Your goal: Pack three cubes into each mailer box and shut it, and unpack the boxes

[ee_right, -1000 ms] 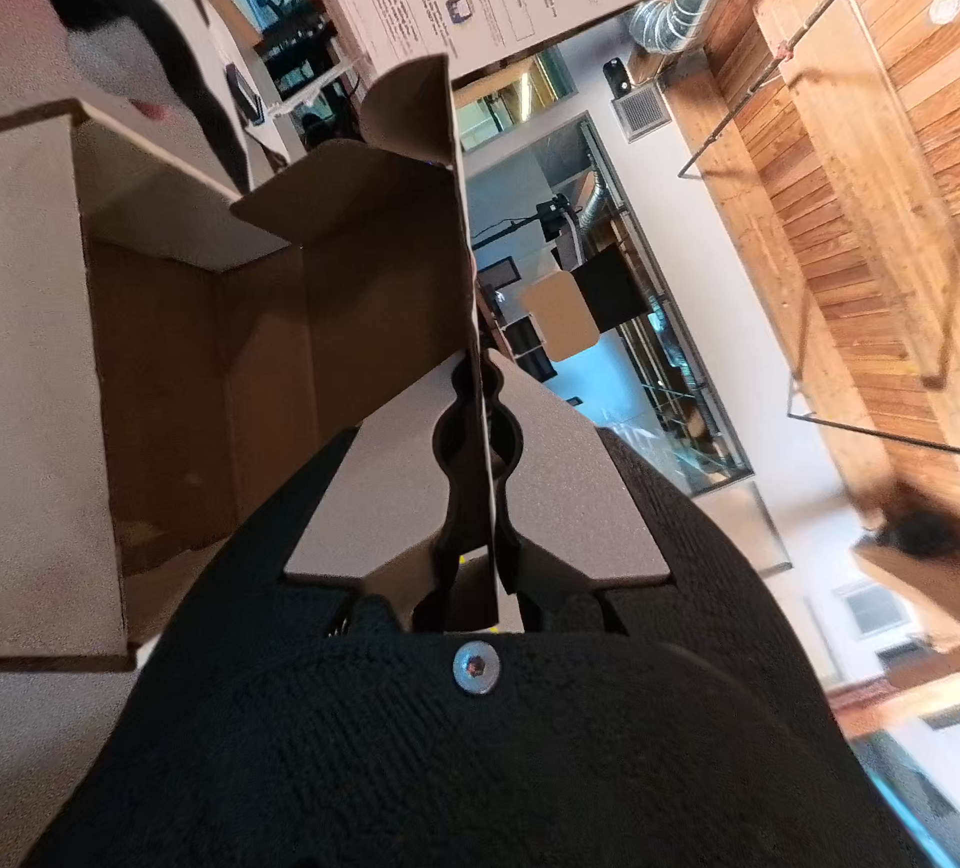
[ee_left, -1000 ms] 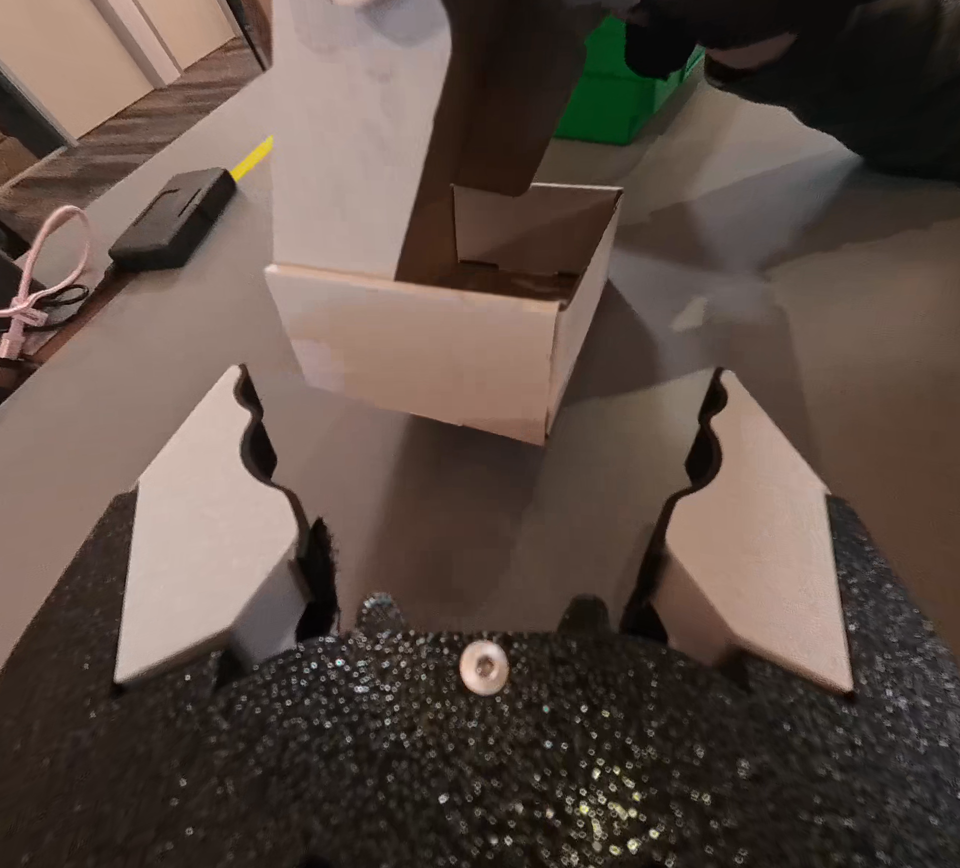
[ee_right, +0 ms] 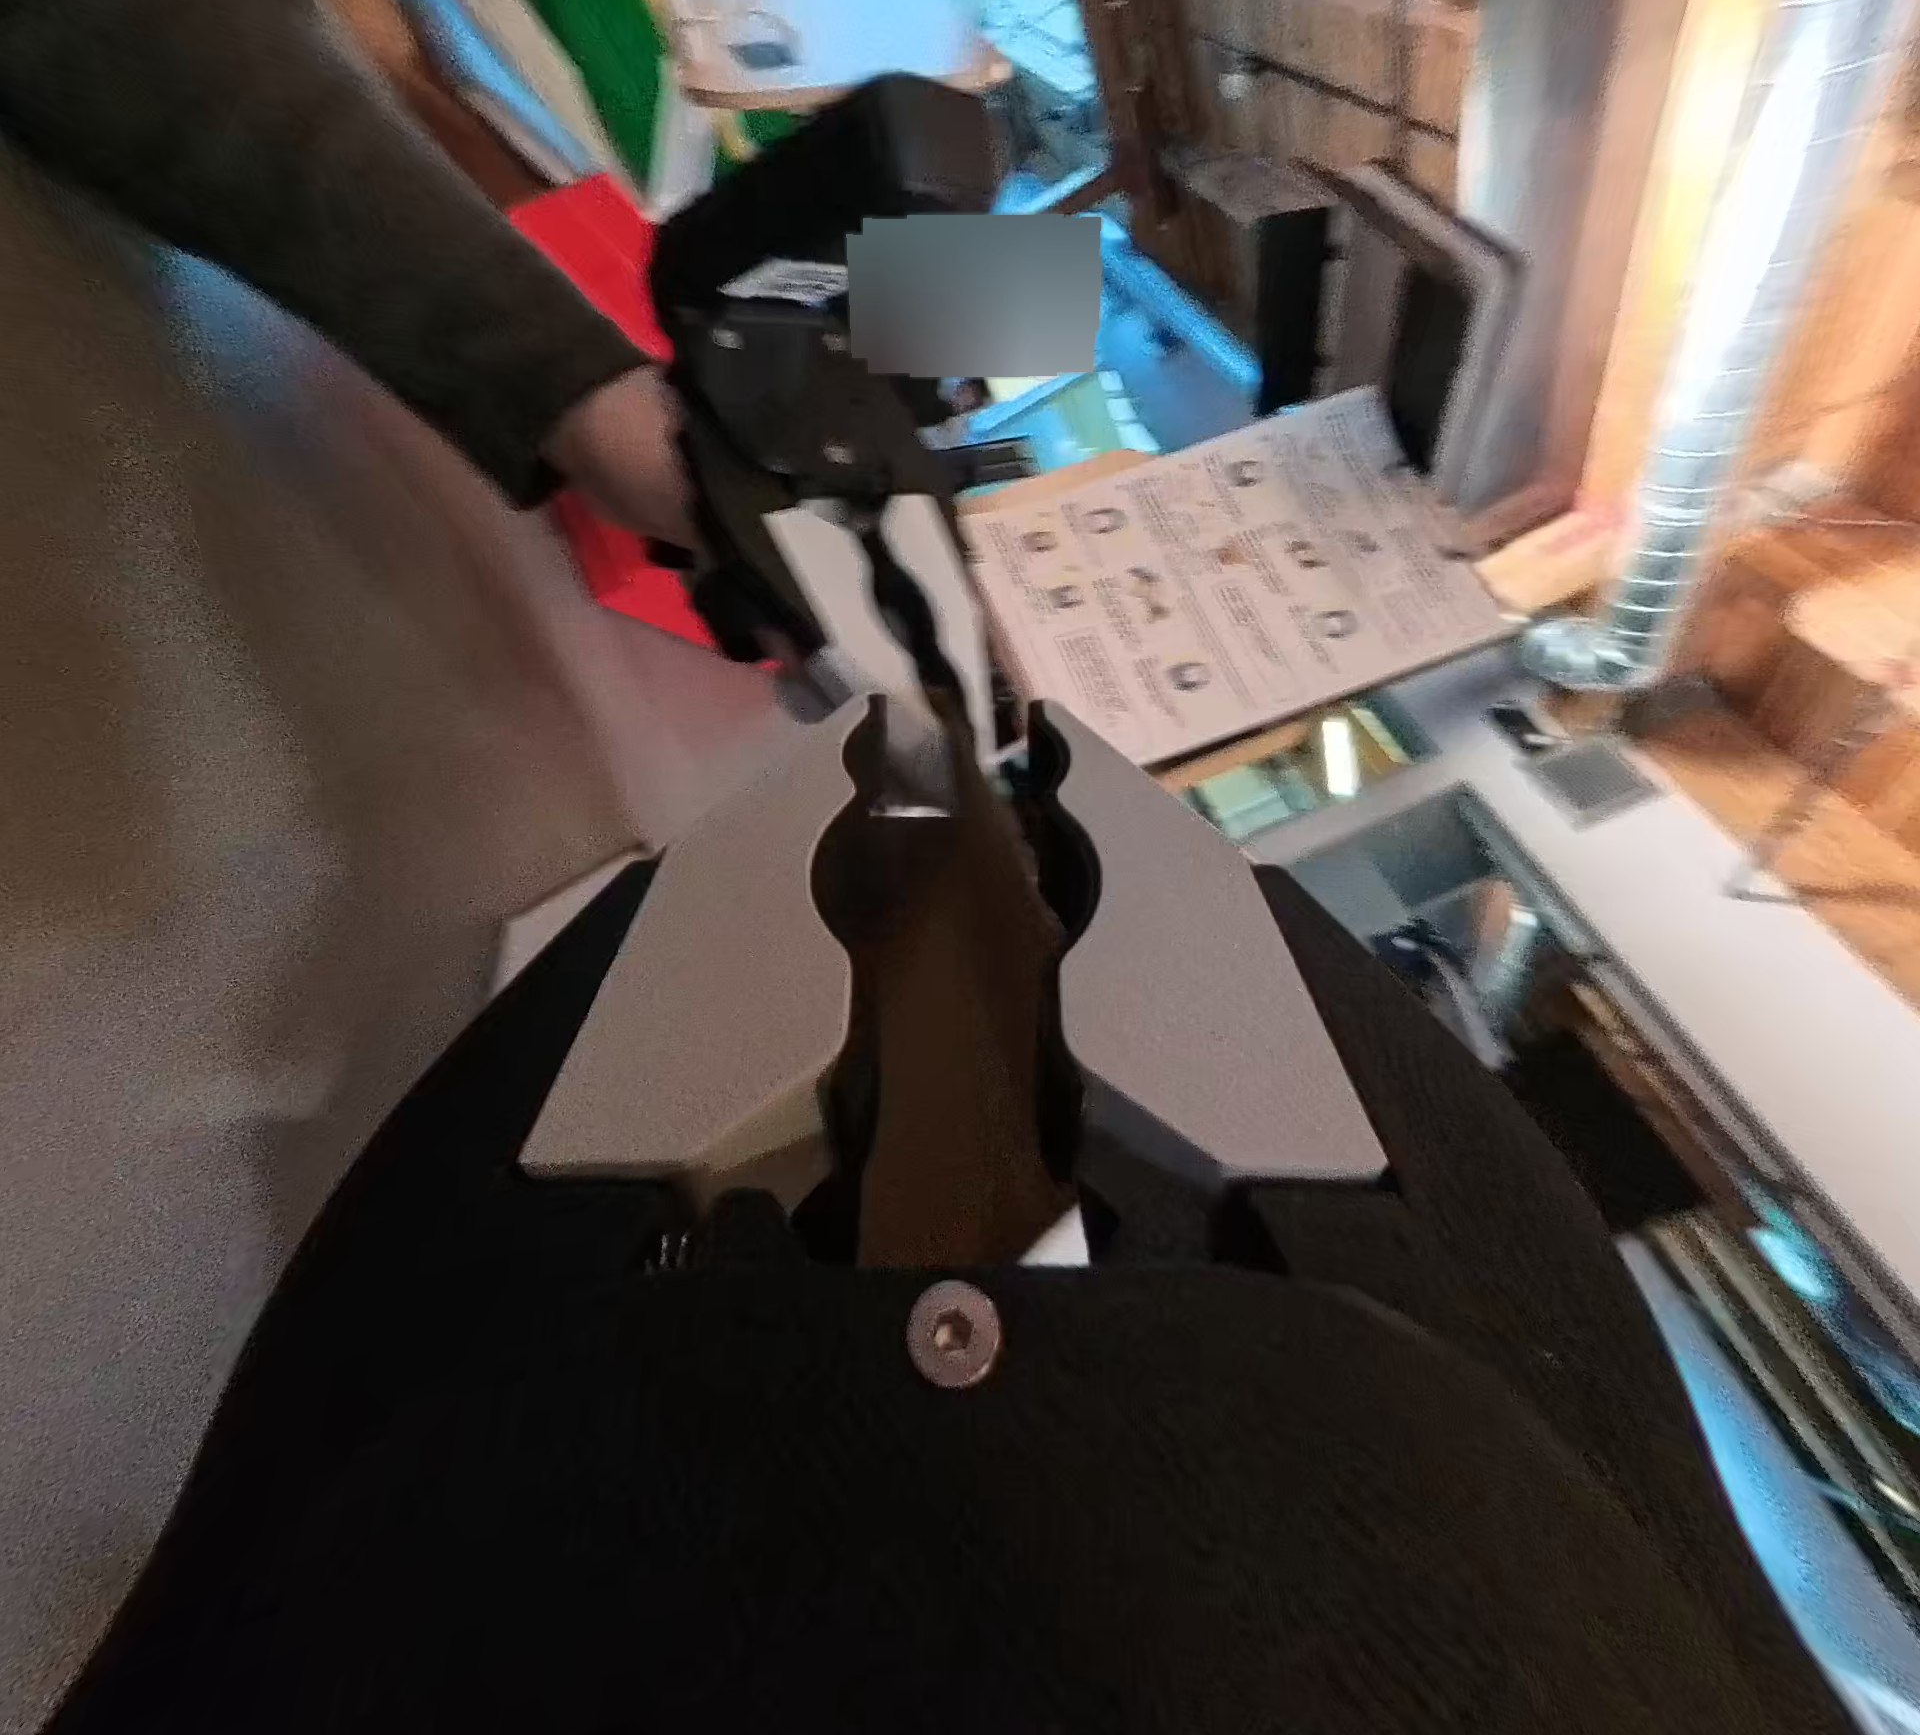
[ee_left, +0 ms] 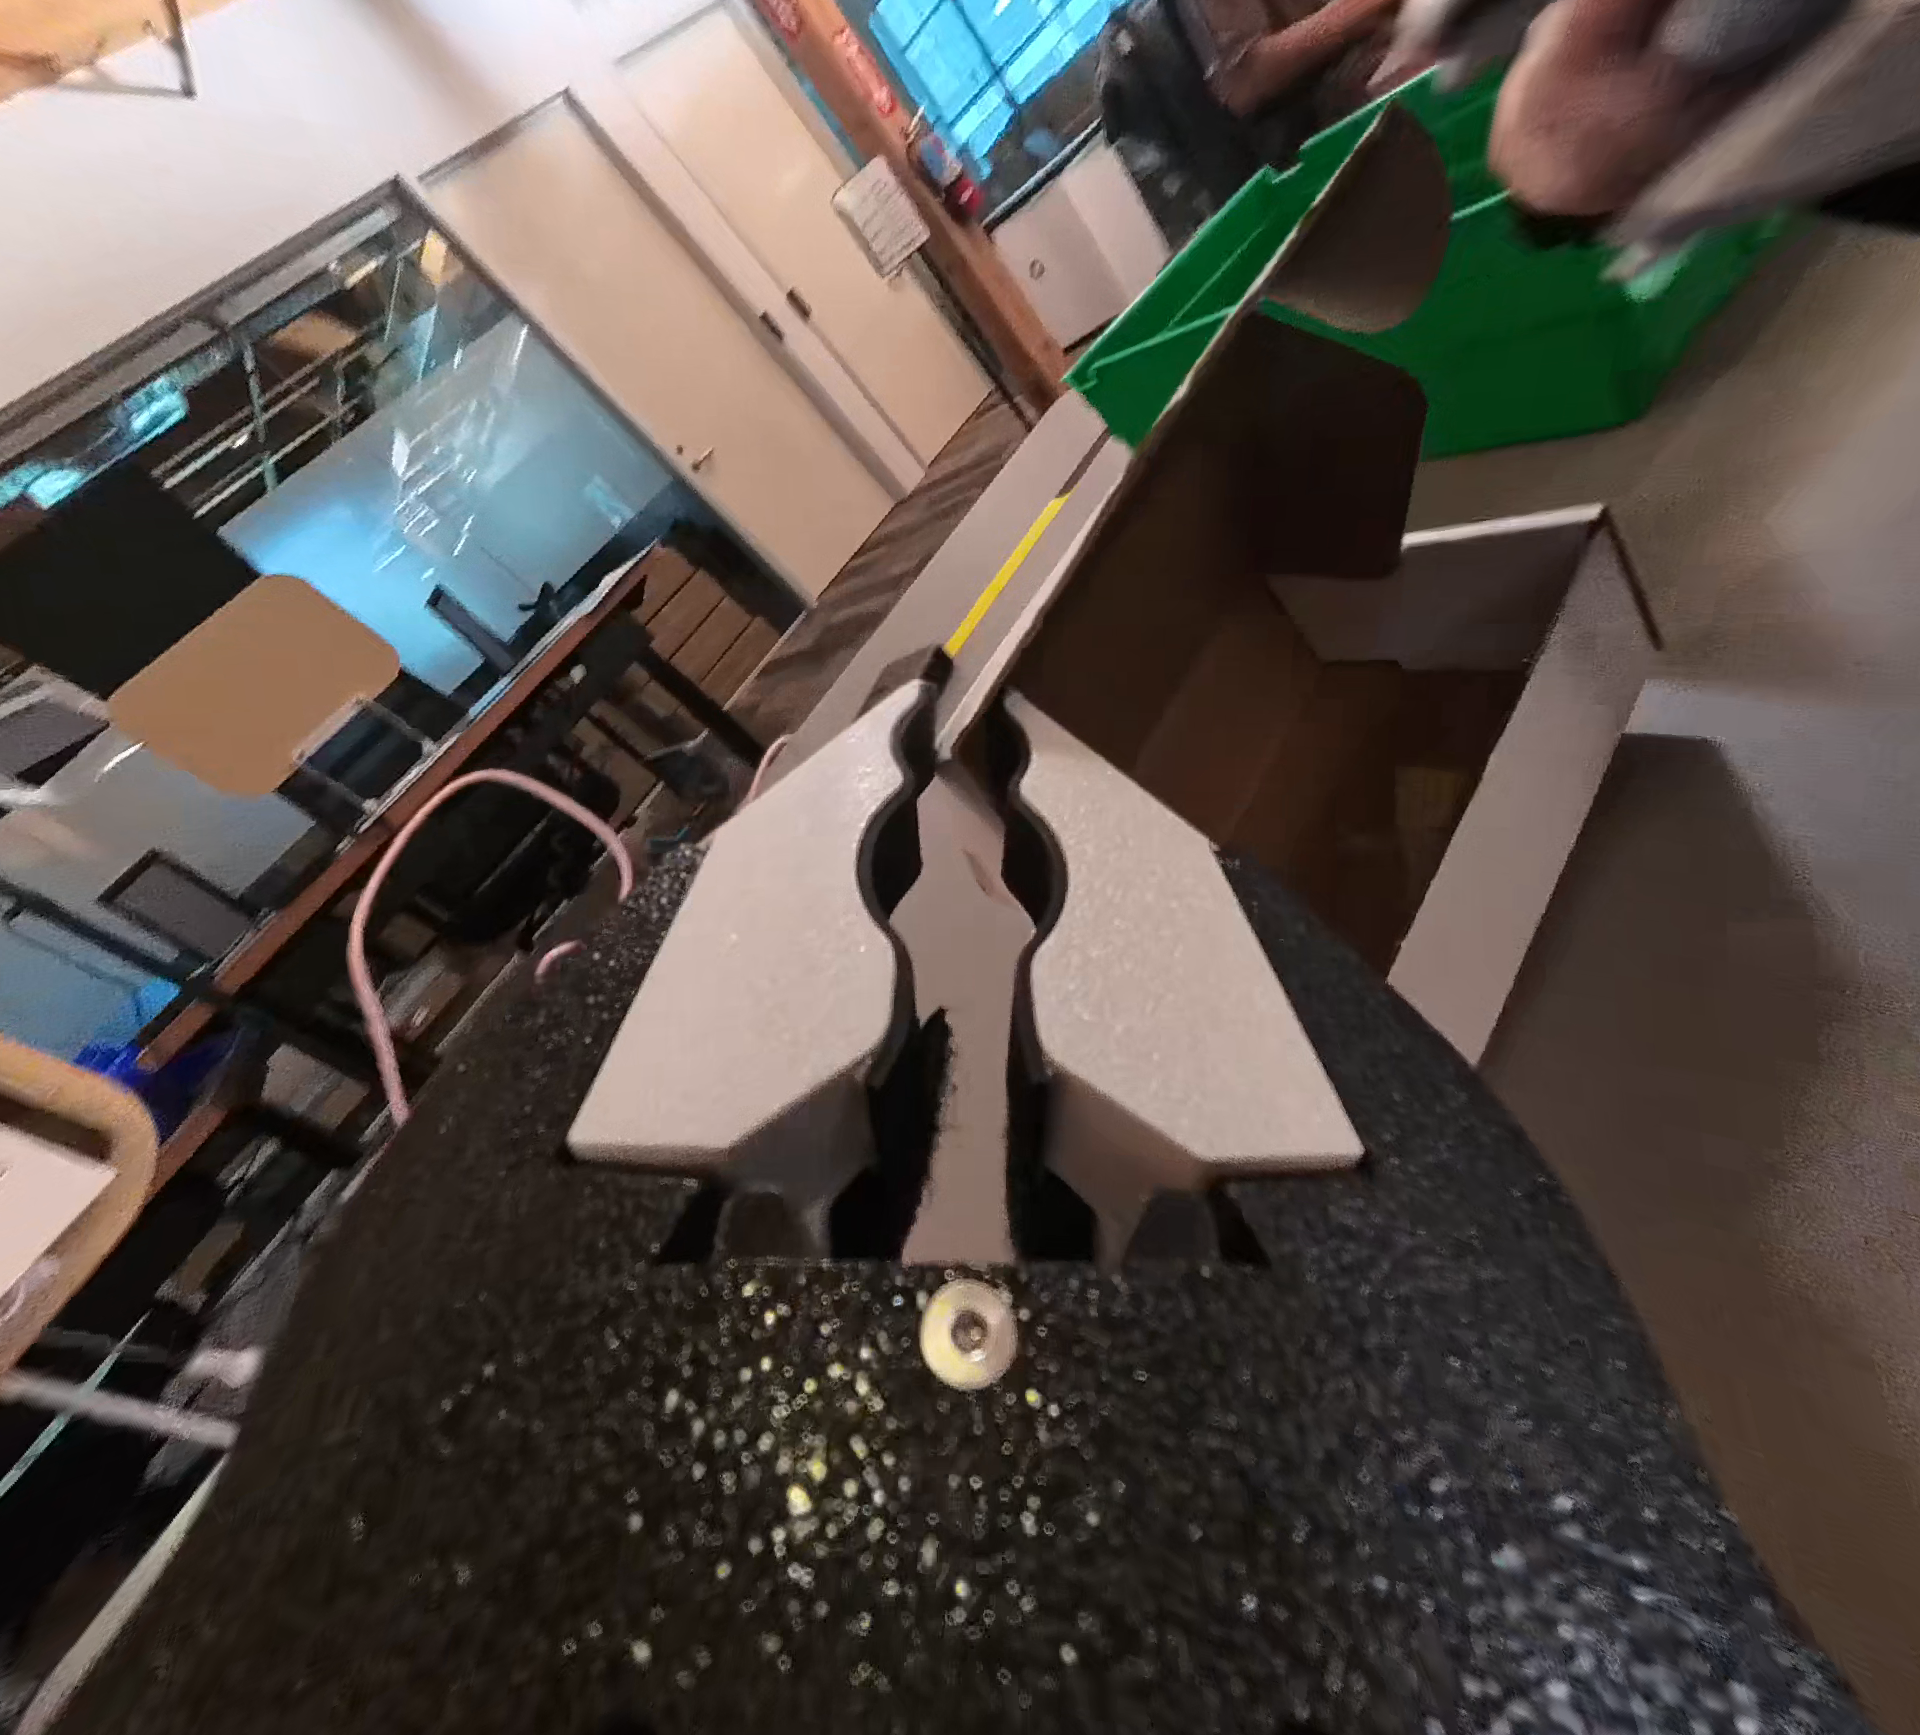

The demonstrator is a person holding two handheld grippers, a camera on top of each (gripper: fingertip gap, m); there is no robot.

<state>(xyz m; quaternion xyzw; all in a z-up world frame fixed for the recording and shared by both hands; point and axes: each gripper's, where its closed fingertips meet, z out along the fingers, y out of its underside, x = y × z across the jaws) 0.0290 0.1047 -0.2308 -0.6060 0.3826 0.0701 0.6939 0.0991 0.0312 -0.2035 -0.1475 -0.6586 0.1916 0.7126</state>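
Observation:
A white mailer box (ee_left: 1496,812) stands open on the grey table (ee_left: 1714,1166). Its brown inside shows no cubes where I can see it. The lid (ee_left: 1195,563) is raised and tilted. My left gripper (ee_left: 956,709) is shut on the lid's near edge. It also shows in the right wrist view (ee_right: 904,605), held by a person's hand. My right gripper (ee_right: 956,719) has its fingers apart, with a brown flap of the lid (ee_right: 956,1010) lying between them. That view is blurred.
A green plastic bin (ee_left: 1507,355) stands behind the box. A pink cable (ee_left: 416,906) loops at the table's left edge. A person's hand (ee_left: 1558,116) is blurred at the top right. A sleeve (ee_right: 260,179) and a printed sheet (ee_right: 1226,584) show in the right wrist view.
My left gripper, open in front of the box before, has moved in and shut on the lid. My right gripper's fingers, shut on the lid before, have parted, and both views have swung.

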